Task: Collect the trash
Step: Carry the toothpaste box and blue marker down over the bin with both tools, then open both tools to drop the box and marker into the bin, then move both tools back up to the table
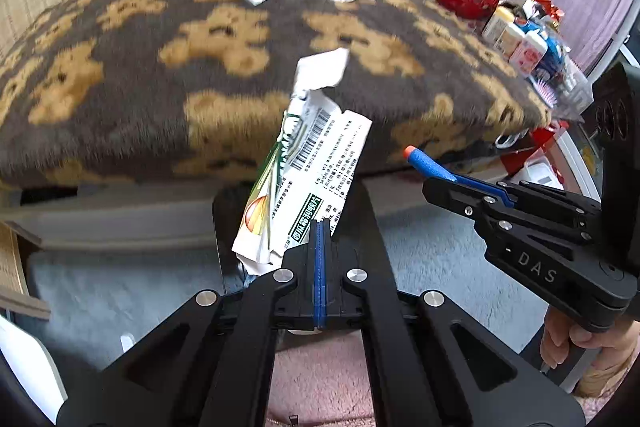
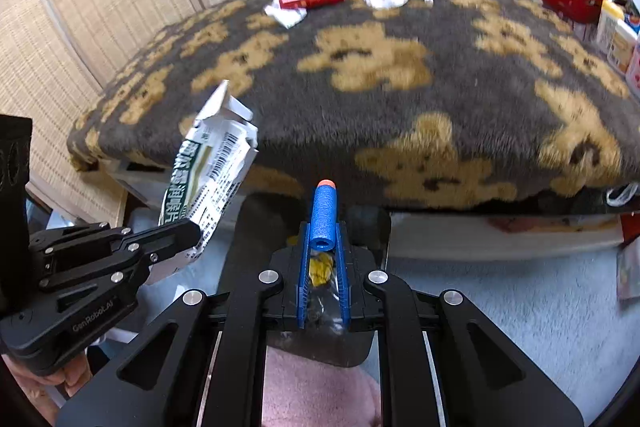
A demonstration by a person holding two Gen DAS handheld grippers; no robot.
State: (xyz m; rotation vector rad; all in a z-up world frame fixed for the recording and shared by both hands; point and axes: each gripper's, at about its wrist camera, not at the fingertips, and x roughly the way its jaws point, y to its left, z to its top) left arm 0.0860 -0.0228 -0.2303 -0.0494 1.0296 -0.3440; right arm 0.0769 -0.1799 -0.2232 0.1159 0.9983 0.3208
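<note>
A crumpled white carton (image 1: 304, 167) is being clamped in the left gripper (image 1: 322, 239) and a blue foam dart (image 2: 325, 217) in the right gripper (image 2: 324, 247), both lifted off the bear-patterned blanket (image 1: 160, 87), apparently for binning, while more trash is lying at its far edge.

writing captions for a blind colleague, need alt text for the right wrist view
The right gripper is shut on a blue foam dart with an orange tip, above a dark bin. To its left, the left gripper holds a crumpled white box. Behind them, a bear-print blanket holds more litter.
</note>
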